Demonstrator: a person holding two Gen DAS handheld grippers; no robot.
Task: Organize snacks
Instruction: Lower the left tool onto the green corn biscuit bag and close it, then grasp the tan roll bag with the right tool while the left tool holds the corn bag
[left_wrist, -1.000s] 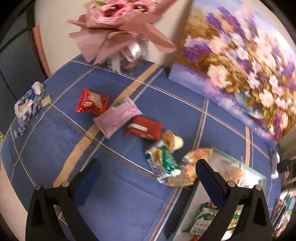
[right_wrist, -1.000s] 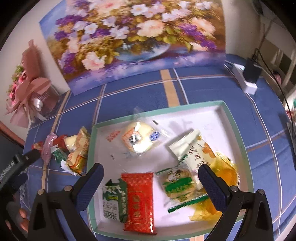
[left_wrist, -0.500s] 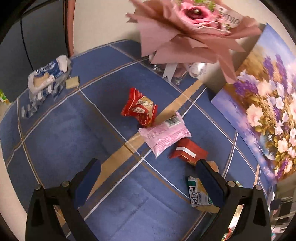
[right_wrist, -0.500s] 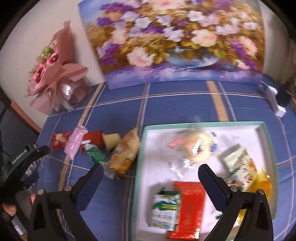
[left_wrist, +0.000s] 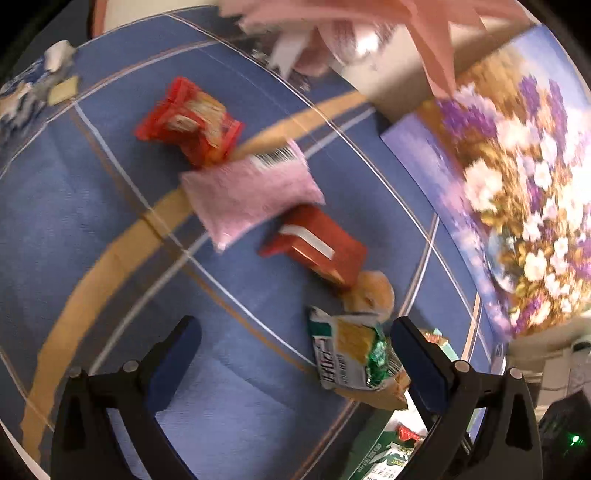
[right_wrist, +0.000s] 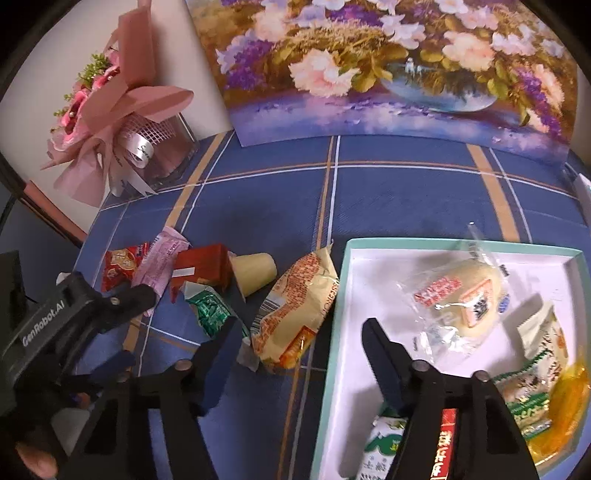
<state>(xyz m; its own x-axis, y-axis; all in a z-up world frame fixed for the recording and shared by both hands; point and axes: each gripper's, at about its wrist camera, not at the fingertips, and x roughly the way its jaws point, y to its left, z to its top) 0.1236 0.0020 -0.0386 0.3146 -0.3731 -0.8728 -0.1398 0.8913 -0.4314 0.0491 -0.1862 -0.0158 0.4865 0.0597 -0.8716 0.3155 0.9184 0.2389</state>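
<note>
your right hand-held gripper (right_wrist: 299, 332) has just been closing, its jaws half spread over the yellow-orange snack bag (right_wrist: 295, 306) without pinching it, beside the white tray (right_wrist: 334, 332). your left hand-held gripper (left_wrist: 291, 332) stands spread and empty near the green packet (left_wrist: 347, 354) on the blue surface (left_wrist: 92, 221).

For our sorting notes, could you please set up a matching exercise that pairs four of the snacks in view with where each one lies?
Things:
1. round pale bun in clear wrap
2. yellow-orange crinkled snack bag
3. pink speckled pillow packet
4. cream plastic pudding cup

Places:
A. on the blue cloth, on its side beside the dark red carton
B. inside the white tray with the mint rim
C. on the blue cloth, just outside the tray's left rim
D. on the blue cloth, overlapping the red foil bag

Pairs: 1-B, 2-C, 3-D, 4-A
</note>
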